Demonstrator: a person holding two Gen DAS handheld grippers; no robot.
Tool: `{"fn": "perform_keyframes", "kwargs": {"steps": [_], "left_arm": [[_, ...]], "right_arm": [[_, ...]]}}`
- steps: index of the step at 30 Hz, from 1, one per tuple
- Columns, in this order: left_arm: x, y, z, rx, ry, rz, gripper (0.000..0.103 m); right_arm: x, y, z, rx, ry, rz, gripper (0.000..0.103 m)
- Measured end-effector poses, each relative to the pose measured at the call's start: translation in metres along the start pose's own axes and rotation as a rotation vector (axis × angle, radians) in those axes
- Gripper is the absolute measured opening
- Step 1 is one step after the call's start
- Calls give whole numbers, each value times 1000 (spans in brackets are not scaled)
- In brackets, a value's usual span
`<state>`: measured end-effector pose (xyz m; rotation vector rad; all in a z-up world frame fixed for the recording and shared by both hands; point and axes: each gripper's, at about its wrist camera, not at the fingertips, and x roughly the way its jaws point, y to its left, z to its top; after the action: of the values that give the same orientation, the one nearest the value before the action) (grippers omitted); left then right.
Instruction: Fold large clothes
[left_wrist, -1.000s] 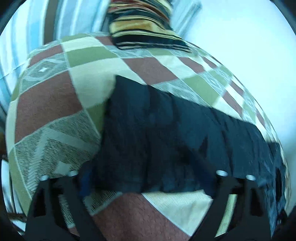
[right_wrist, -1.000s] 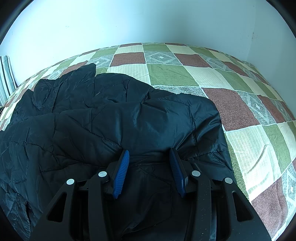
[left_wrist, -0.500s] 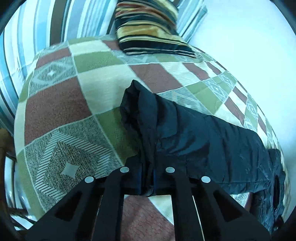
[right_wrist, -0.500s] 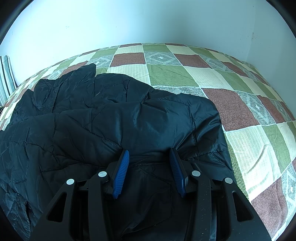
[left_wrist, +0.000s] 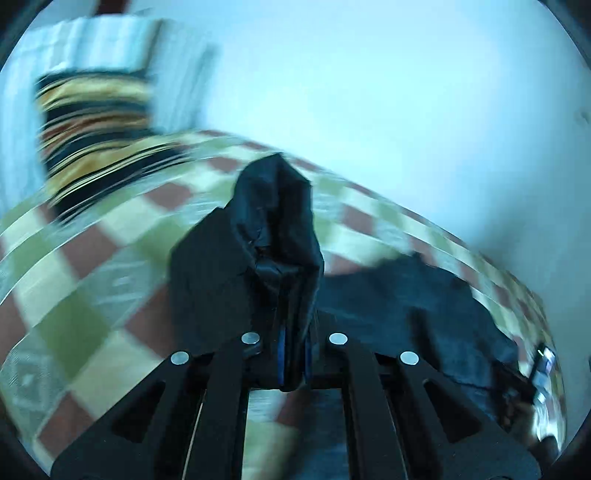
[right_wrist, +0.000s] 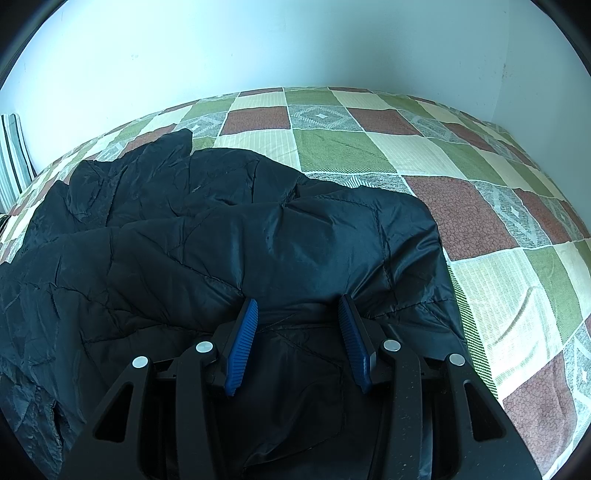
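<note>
A black puffer jacket (right_wrist: 221, 240) lies spread over the left half of a checked bedspread (right_wrist: 480, 177). My right gripper (right_wrist: 297, 301) sits at the jacket's near right part. A thick fold of it is wedged between the blue pads (right_wrist: 240, 343), and creases run in to both tips. In the blurred left wrist view my left gripper (left_wrist: 293, 354) is shut on an edge of the jacket (left_wrist: 273, 221). That piece stands up as a peak above the bedspread (left_wrist: 85, 302), and the rest of the garment trails off to the right.
A striped pillow (left_wrist: 92, 140) leans against a striped headboard at the bed's far left. Pale walls close in behind the bed and at its right corner. A striped cushion edge (right_wrist: 11, 158) shows at the left rim. Bare bedspread lies to the jacket's right.
My left gripper closed on the jacket's edge, then swung up and across with it, so the view is now blurred and faces the wall. The right gripper and its fold have stayed as they were.
</note>
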<state>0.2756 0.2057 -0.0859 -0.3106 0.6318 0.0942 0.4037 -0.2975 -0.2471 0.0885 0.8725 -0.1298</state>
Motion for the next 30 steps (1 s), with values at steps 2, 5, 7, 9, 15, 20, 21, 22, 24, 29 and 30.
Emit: {"fn": "perform_keyframes", "kwargs": {"steps": [2,5,7,9,15,20,21,22,24,29,30], "left_arm": [[12,-39,0,52,12,-55,6],[34,-91,-4,111,38,-117,6],[50,-124,-12,153,61,-151,6],[67,-156,-21,184,98,-192,6],[108,-227,-55,274,185,-245,6],[126,-264,-80,334,233,-256,6],[131,-274,-87,353,241,-254,6],[133,-277,-90,364,245,-252,6],[140,-293,-100,396,259,-252,6],[153,-317,-115,427,292,-276,6],[155,-323,-118,432,295,-283,6]], "right_arm": [[0,0,0,0,-1,0,46],[0,-1,0,1,-1,0,47],[0,-1,0,2,-1,2,47],[1,-1,0,3,-2,3,47],[1,-1,0,4,-3,4,47],[2,-2,-1,8,-6,9,47],[2,-2,-1,9,-7,10,47],[1,-3,-2,10,-8,11,47],[1,-3,-2,11,-10,13,47],[1,-5,-2,18,-12,22,47],[1,-5,-3,19,-13,24,47]]}}
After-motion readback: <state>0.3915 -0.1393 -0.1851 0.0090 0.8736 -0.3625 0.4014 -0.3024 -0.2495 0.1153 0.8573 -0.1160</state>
